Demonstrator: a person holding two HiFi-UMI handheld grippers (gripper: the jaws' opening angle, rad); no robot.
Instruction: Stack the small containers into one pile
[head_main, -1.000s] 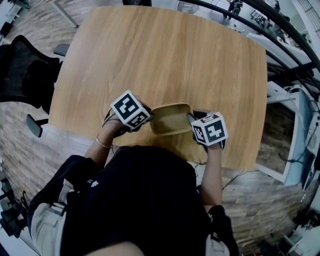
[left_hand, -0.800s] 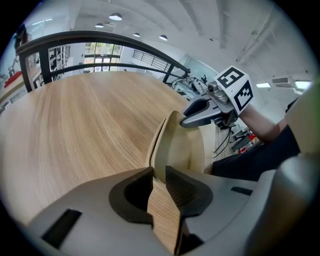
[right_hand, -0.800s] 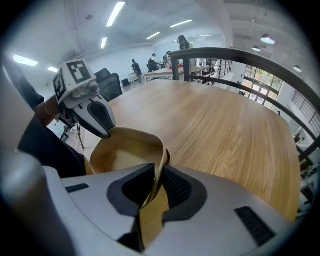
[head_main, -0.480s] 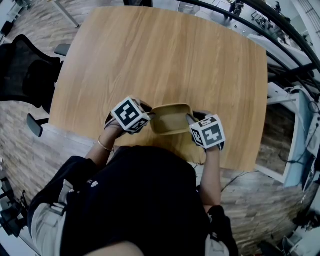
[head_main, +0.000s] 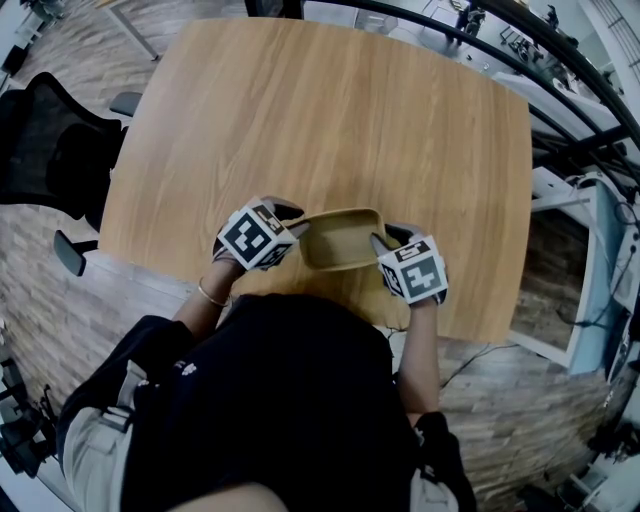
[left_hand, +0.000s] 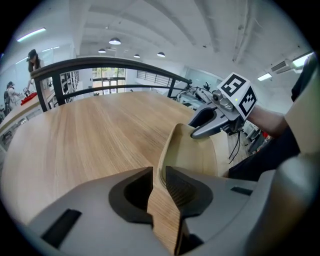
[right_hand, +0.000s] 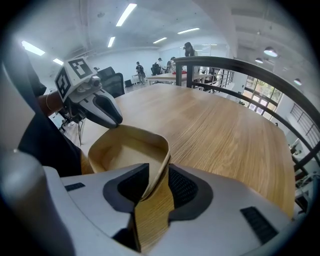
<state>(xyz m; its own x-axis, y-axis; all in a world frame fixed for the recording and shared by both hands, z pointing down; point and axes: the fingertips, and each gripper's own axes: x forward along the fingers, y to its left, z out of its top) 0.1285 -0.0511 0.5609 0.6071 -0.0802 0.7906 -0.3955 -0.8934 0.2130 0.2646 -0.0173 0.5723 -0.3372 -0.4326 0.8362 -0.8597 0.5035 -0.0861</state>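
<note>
A tan rounded container (head_main: 340, 238) sits on the wooden table (head_main: 330, 100) near its front edge. My left gripper (head_main: 298, 232) is at its left end and my right gripper (head_main: 383, 240) at its right end. In the left gripper view the container's (left_hand: 197, 155) rim stands between my left gripper's (left_hand: 159, 180) jaws, leaning on one pad, with the jaws parted. My right gripper's (right_hand: 159, 182) jaws have just been opening. The container's (right_hand: 125, 155) thin wall crosses the gap there, and a slit shows beside it.
A black office chair (head_main: 50, 140) stands off the table's left edge. A dark railing (head_main: 520, 50) and white furniture (head_main: 570, 210) lie to the right. The person's dark-clothed body (head_main: 290, 400) is close against the table's front edge.
The left gripper's marker cube has turned and slid slightly toward the person. The right gripper's cube shifted a little. The container has stayed in place on the table.
</note>
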